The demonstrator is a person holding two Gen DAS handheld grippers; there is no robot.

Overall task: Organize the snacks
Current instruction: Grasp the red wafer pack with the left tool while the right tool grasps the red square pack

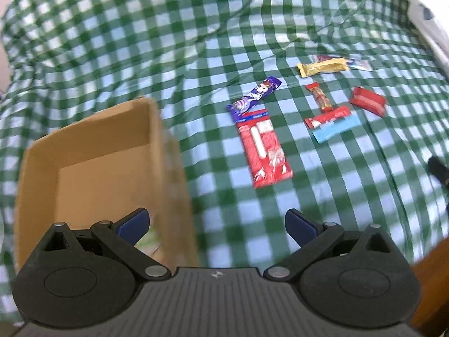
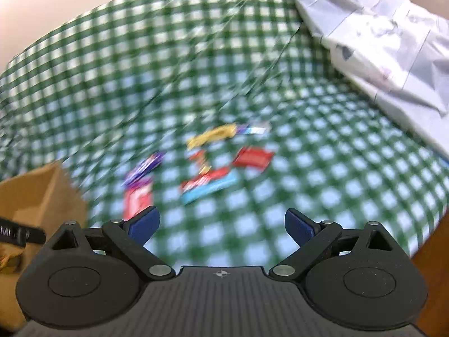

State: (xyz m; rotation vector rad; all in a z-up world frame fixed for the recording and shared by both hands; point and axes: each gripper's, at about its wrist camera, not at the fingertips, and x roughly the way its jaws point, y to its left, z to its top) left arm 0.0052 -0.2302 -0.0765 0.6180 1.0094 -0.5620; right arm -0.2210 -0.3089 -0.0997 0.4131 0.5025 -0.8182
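Observation:
Several snack packs lie on a green checked cloth (image 1: 196, 42): a large red pack (image 1: 263, 148), a purple bar (image 1: 254, 95), a gold bar (image 1: 322, 67), a small red stick (image 1: 320, 97), a red bar over a light blue one (image 1: 334, 125), and a red pouch (image 1: 367, 101). An open cardboard box (image 1: 98, 165) stands at the left with a pale green pack (image 1: 148, 241) inside. My left gripper (image 1: 216, 224) is open and empty, over the box's right wall. My right gripper (image 2: 221, 224) is open and empty, short of the blurred snacks (image 2: 207, 185).
A crumpled white sheet (image 2: 378, 42) lies at the far right of the cloth. A brown wooden edge (image 1: 432, 275) shows at the lower right. The box (image 2: 33, 196) is at the left of the right wrist view, which is motion-blurred.

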